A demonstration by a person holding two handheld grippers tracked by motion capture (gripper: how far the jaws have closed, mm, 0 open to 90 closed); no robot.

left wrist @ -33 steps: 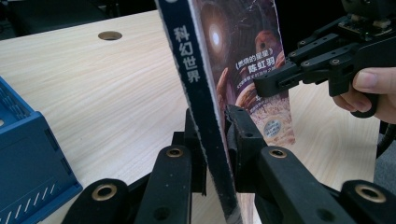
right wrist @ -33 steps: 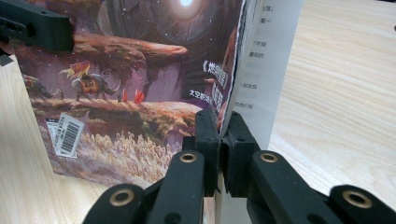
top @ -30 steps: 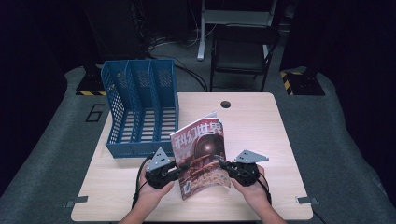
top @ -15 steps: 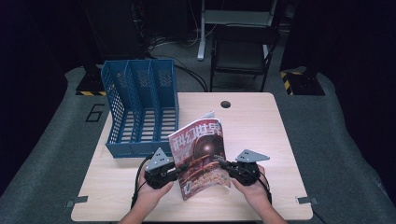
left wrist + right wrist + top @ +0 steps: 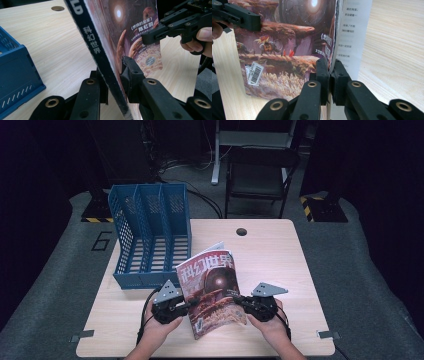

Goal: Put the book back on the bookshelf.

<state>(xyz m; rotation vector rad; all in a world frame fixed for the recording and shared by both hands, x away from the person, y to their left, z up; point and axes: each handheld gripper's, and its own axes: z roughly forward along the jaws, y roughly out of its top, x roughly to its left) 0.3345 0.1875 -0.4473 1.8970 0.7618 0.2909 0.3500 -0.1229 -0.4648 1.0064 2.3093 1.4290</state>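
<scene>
Magazine (image 5: 212, 292) stands tilted at lower centre of the high view, over the table (image 5: 280, 255); light, floppy, glossy, so best taken near the stiff spine; left gripper (image 5: 186, 307) jaws have just eased slightly yet clamp the spine, right gripper (image 5: 239, 299) pinches the loose page edge.

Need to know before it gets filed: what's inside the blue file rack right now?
The blue file rack shows three slots with nothing visible in them, only slatted floor. The lifted magazine covers the near right corner, so that bit is unseen.
</scene>
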